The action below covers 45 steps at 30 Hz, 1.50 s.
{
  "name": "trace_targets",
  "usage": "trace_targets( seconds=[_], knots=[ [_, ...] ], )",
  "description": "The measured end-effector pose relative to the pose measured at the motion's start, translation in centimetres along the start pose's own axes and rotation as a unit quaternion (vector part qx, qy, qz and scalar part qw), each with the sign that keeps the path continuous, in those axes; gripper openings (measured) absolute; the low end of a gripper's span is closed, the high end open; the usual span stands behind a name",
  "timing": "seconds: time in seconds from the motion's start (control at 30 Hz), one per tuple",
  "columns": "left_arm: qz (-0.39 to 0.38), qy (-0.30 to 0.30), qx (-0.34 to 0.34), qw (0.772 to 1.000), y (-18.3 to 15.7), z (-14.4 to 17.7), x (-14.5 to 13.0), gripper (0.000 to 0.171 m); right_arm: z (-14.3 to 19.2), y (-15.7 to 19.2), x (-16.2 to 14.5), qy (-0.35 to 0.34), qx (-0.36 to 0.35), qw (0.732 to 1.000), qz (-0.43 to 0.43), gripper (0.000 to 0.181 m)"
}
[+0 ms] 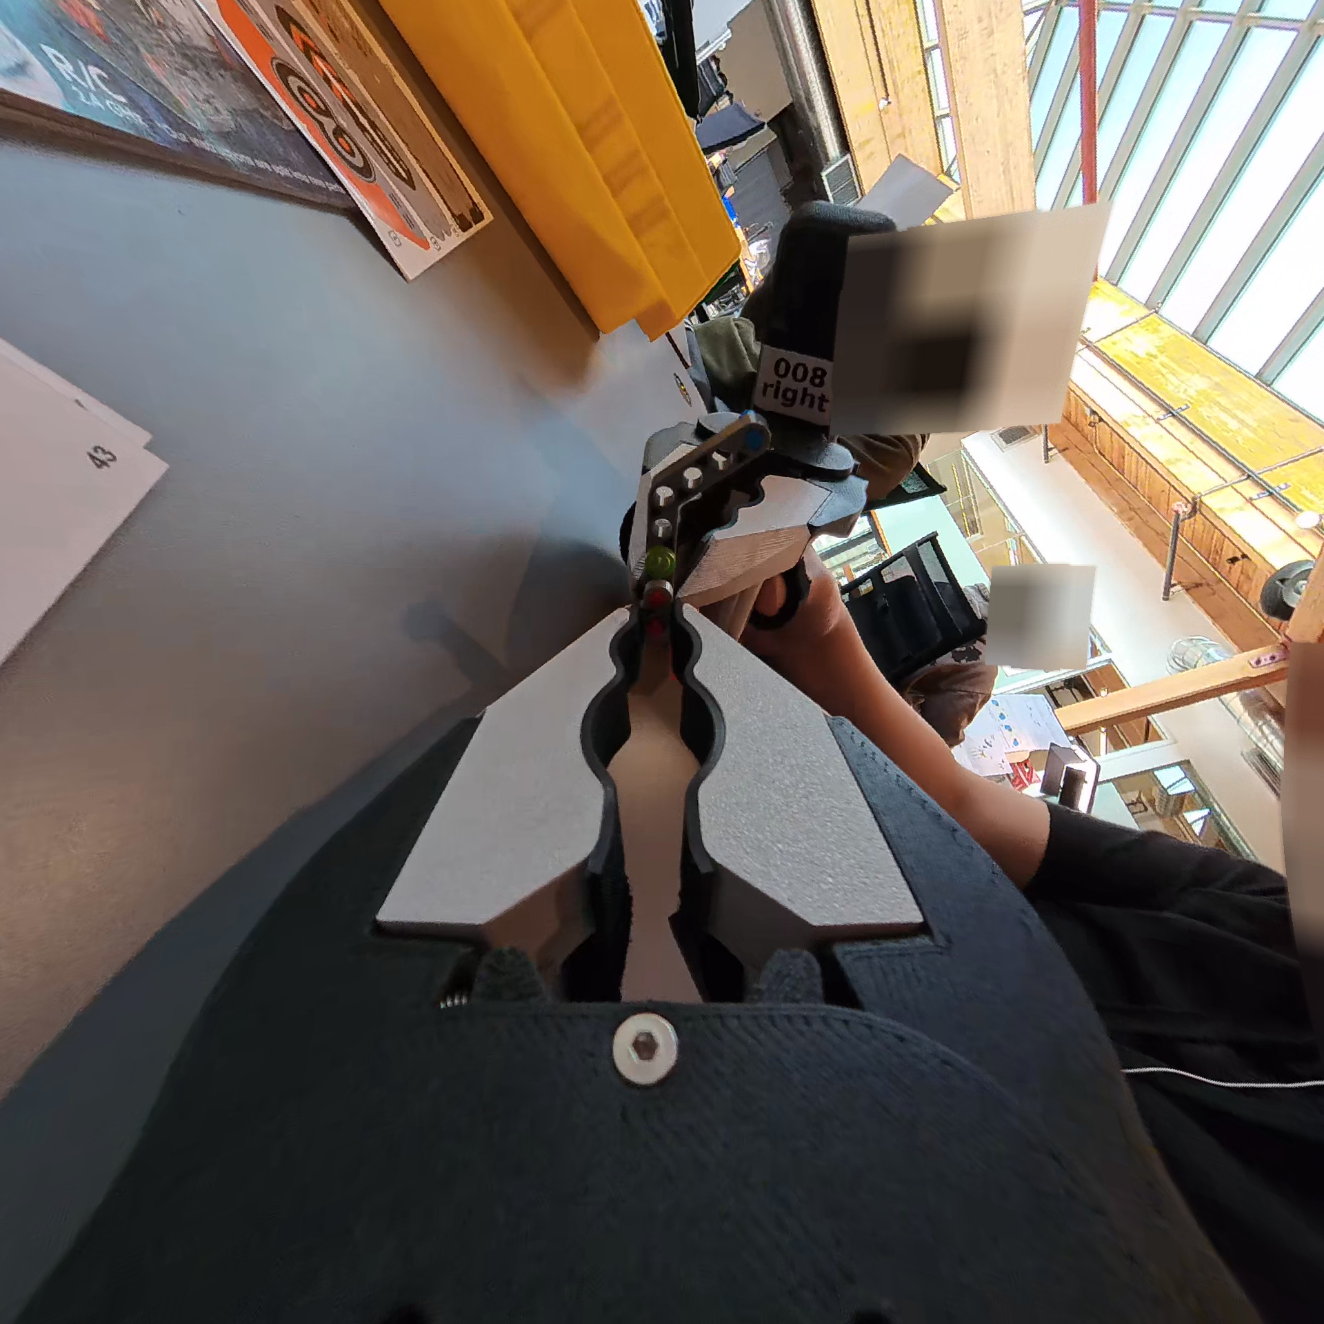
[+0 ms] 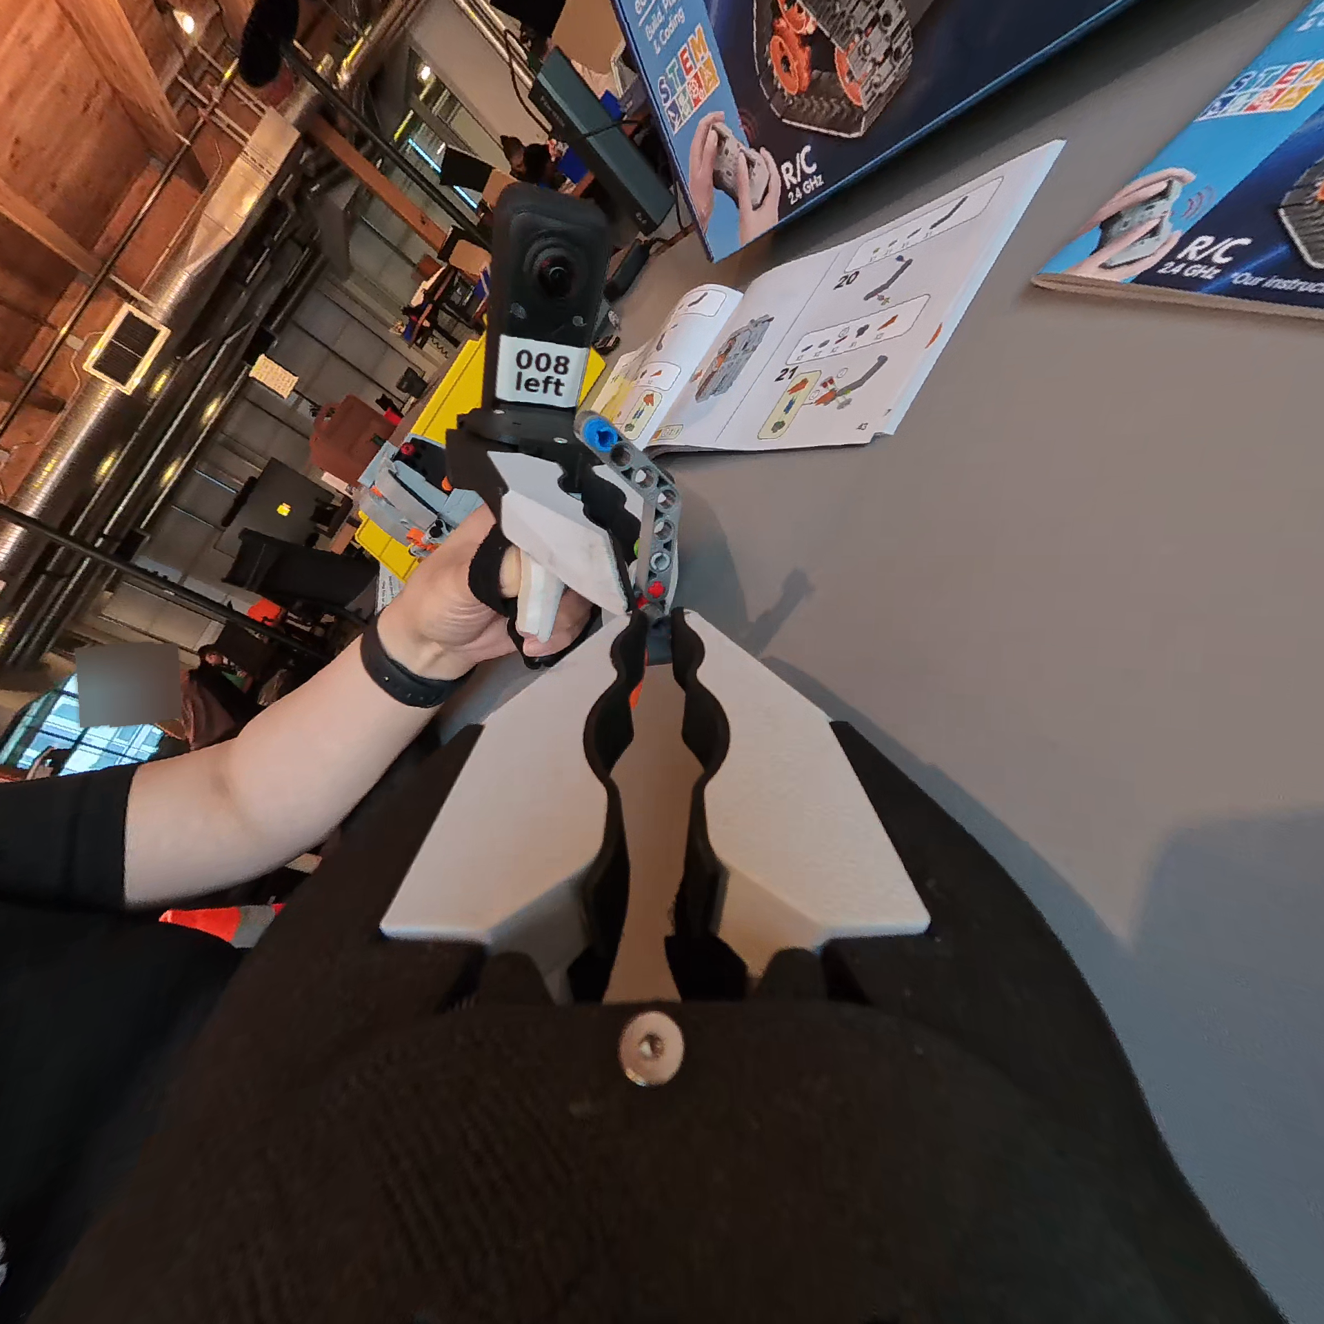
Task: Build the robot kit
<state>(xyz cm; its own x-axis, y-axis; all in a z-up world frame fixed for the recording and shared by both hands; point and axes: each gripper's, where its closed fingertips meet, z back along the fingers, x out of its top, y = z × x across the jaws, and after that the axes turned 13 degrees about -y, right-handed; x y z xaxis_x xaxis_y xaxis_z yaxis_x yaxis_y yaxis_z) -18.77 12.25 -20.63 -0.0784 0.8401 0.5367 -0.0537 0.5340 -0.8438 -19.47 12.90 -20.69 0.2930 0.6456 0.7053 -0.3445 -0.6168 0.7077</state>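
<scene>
A grey bent beam (image 1: pixel 689 478) with a blue pin on top and green and red pins lower down stands upright above the grey table (image 1: pixel 286 430). My left gripper (image 1: pixel 655 617) is shut, its tips pinching the beam's lower end by the red pin. My right gripper (image 2: pixel 656 620) meets the same lower end of the beam (image 2: pixel 663 519) from the opposite side and is shut on it; a small orange bit shows between its fingers. Each gripper also shows in the other's view: the right (image 1: pixel 745 534) and the left (image 2: pixel 566 537), each held by a hand.
An open instruction booklet (image 2: pixel 824 344) lies on the table (image 2: pixel 1039 680) beyond the grippers. Two blue toy boxes (image 2: pixel 824 86) (image 2: pixel 1218 215) lie farther back. A yellow bin (image 1: pixel 573 143) and a partly built grey model (image 2: pixel 408 494) are at the far side. People are in the background. Both grippers' tips are close together, under 4 cm apart.
</scene>
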Motion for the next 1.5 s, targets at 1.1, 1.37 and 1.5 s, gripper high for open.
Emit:
trace_targets(
  seconds=[1.1,1.37,1.5],
  knots=[
    [-0.035,0.004,-0.008,0.999,-0.9,-0.1,0.4,0.006,0.1,0.8,0.6,-0.006,0.034,0.999,0.037,0.006],
    [-0.033,-0.005,-0.025,0.999,-1.7,0.0,0.6,0.006,0.3,1.5,0.9,-0.021,0.060,0.998,0.022,0.007],
    [-0.038,-0.006,-0.026,0.999,-1.8,-0.1,0.6,0.006,0.4,1.5,1.0,-0.021,0.056,0.997,0.038,0.007]
  ],
)
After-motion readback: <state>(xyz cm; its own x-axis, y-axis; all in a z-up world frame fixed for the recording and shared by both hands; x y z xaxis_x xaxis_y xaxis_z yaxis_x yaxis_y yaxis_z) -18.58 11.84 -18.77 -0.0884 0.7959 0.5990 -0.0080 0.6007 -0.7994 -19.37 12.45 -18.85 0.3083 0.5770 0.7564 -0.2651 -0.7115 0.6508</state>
